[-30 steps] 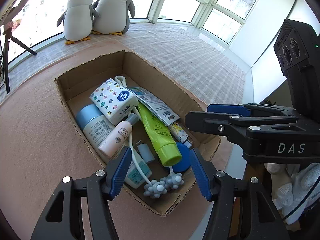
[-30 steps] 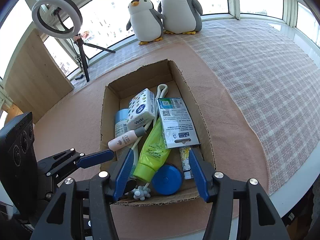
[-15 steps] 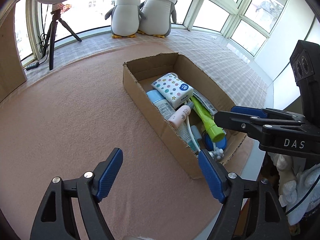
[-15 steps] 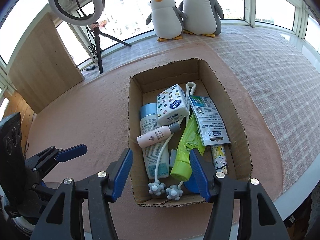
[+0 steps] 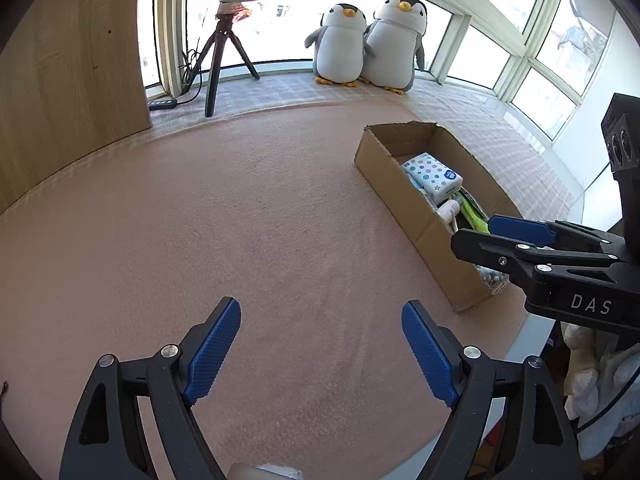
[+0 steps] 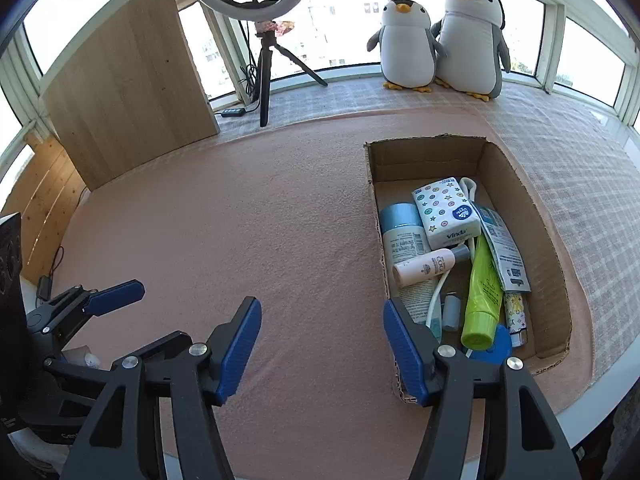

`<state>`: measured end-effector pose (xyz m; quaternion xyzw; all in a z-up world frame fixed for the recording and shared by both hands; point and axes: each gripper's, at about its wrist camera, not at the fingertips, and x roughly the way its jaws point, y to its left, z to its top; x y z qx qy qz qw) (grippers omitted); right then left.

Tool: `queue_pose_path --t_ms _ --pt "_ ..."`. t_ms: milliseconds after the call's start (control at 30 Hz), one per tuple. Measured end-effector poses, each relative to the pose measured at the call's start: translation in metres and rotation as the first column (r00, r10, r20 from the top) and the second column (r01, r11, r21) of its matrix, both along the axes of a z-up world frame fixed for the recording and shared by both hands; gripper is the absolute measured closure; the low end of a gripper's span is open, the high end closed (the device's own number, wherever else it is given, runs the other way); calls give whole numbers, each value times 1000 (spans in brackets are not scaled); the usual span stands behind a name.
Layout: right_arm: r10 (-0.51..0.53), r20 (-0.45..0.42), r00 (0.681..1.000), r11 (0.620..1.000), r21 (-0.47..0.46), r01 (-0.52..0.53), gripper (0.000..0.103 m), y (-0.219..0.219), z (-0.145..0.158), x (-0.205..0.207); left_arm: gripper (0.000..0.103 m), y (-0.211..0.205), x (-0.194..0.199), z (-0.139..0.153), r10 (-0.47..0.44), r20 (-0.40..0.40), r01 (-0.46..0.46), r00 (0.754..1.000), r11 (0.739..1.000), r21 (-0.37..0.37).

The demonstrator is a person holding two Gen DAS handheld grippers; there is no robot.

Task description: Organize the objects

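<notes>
Cardboard box (image 6: pixel 554 264) by mat (image 6: pixel 260 220) edge | both jaws spread

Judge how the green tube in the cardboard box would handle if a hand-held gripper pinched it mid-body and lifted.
The green tube looks like soft plastic, so its body would probably squash and flex under the pinch. Its glossy surface may slip between the pads. It lies slanted over other items in the cardboard box, so lifting it might disturb its neighbours.

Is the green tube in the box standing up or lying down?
Lying down. The green tube rests lengthwise among the other items in the box, cap toward the near end.
</notes>
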<state>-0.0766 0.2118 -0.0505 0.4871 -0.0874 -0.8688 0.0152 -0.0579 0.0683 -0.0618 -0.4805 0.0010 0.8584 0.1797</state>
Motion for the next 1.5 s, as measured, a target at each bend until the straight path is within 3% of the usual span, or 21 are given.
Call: queue_pose_path --t_ms 233,567,1500 --pt "59 -12 998 997 50 -58 41 -45 1 9 16 -43 17 8 77 -9 -77 997 997 -13" --pt "70 -34 997 995 71 -68 37 -75 5 17 15 -76 31 6 114 -7 -115 993 993 -27" --pt "90 2 996 990 106 -90 36 -100 -8 9 15 -104 22 -9 156 29 -155 987 987 -32"
